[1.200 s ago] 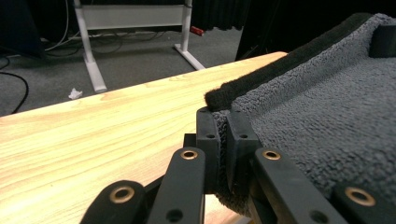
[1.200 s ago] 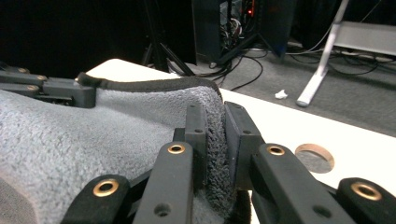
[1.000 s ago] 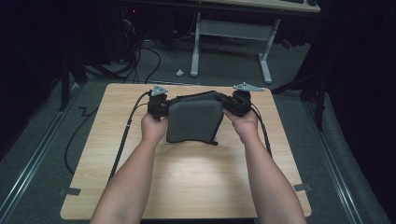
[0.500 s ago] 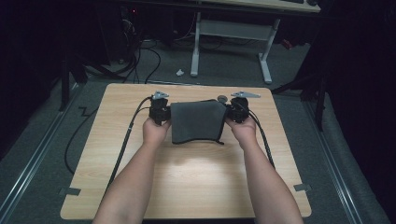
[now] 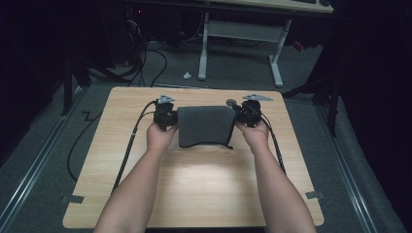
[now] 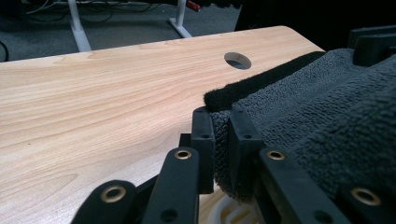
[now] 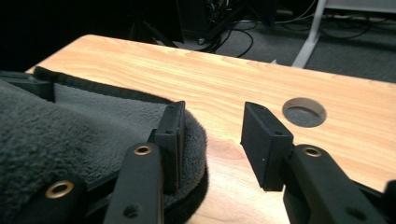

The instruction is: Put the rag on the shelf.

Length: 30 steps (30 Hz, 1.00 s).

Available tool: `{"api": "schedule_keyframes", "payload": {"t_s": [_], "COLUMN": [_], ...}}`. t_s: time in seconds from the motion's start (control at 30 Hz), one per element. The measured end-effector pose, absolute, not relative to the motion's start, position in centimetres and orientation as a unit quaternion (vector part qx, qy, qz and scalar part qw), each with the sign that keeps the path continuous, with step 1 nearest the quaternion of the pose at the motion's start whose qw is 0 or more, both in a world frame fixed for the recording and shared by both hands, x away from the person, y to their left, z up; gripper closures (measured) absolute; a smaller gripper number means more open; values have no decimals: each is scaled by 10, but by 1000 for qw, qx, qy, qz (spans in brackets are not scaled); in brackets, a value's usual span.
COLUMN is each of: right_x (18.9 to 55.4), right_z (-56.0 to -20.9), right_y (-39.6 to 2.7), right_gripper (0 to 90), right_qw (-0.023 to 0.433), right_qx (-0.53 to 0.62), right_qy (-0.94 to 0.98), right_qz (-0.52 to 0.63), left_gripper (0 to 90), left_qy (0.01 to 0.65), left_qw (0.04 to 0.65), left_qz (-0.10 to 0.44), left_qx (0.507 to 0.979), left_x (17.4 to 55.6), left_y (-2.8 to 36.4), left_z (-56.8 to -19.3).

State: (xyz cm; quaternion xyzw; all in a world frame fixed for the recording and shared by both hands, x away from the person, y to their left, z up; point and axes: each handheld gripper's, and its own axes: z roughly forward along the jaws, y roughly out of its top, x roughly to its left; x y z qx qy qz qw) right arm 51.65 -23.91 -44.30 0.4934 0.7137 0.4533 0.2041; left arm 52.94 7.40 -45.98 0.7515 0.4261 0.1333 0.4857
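Both bare forearms reached straight out over the wooden table (image 5: 194, 194), side by side. The dark grey towel (image 5: 204, 126) lay flat between the two hands. The left gripper (image 6: 219, 140) had just been opening a little, but its jaws still pinched the towel's corner. The right gripper (image 7: 212, 140) had just been opening too; its jaws stood spread, with the towel's edge against one pad only.
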Motion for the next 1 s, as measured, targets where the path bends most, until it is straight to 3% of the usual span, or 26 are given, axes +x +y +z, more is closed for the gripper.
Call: {"api": "schedule_keyframes", "payload": {"t_s": [0.2,0.57,1.0], "right_x": [513,506,495], "right_z": [-436,-422,-416], "right_y": [-242,-255,-258], "right_gripper": [548,505,489], "right_qw": [236,271,284], "right_qx": [496,496,493], "right_qy": [710,701,702], "right_qz": [441,434,428], "left_gripper": [788,627,588], "left_qy": [424,434,453], "left_qw": [480,476,488], "left_qz": [146,171,184], "left_qx": [754,745,724], "left_x": [527,518,504], "left_y": [75,94,123], "left_z": [-455,-447,-441]}}
